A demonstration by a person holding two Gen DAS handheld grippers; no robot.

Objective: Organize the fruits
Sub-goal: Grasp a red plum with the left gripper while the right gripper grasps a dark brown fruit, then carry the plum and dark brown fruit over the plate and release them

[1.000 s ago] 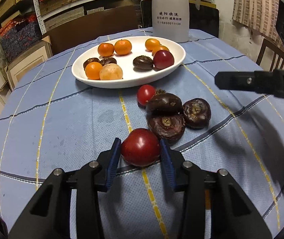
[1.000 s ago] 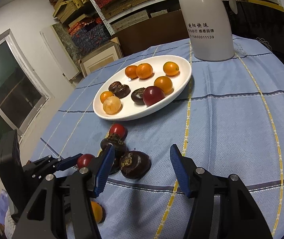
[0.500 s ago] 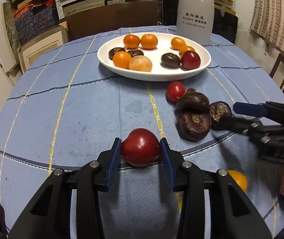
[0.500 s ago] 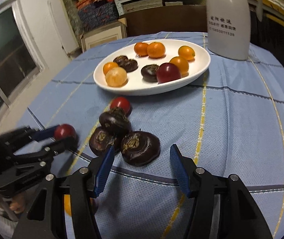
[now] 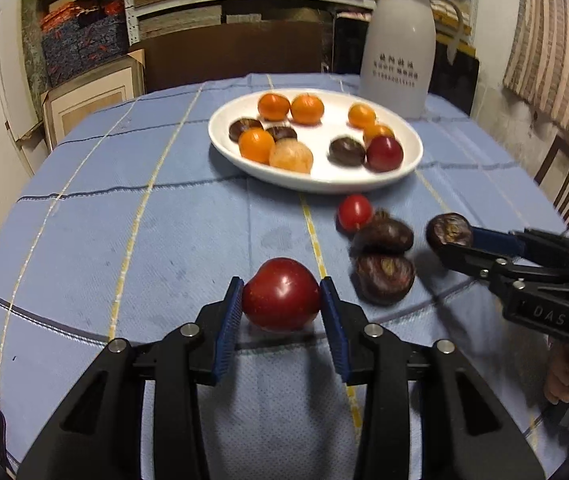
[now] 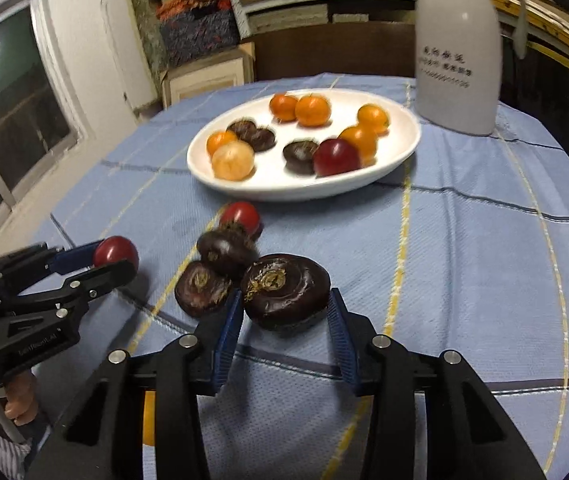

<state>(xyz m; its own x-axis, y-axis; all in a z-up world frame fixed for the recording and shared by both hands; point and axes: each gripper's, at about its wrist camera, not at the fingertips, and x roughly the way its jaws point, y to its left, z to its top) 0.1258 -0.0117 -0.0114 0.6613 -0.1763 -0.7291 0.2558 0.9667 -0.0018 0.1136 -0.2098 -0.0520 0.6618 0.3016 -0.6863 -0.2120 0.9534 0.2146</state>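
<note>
Blue cloth: light blue woven tablecloth [image 5: 132,248] with yellow and dark stripes covers the round table I'm working over.
Left tongs: my left gripper [image 5: 281,300] is clamped on a dark red round plum-like fruit [image 5: 281,294]; both blue pads press its sides, near centre of the cloth. From the right wrist view the same gripper [image 6: 118,260] sits at far left with the red fruit [image 6: 115,251] at its tips.
Right tongs: my right gripper [image 6: 286,308] is closing around a dark brown flattened water chestnut [image 6: 286,290]; blue pads sit at both its sides, I can't tell if they press yet. In the left wrist view that gripper [image 5: 454,240] comes in from the right with the chestnut [image 5: 448,230] at its tips.
Loose fruit: two more dark brown chestnuts [image 6: 226,252] [image 6: 202,288] lie touching each other just left of the held one; a small bright red tomato [image 6: 241,216] sits just behind them, near the plate's front edge.
Plate: white oval ceramic plate [image 6: 284,192], far centre, holding orange mandarins [image 6: 312,110], dark chestnuts [image 6: 302,154], one dark red fruit [image 6: 336,157] and a pale peeled orange fruit [image 6: 232,160].
Background: white plastic thermos jug [image 6: 458,48] with printed text stands behind the plate to the right.
Hand: fingers [image 5: 564,380] grip the right handle at the lower right edge.
</note>
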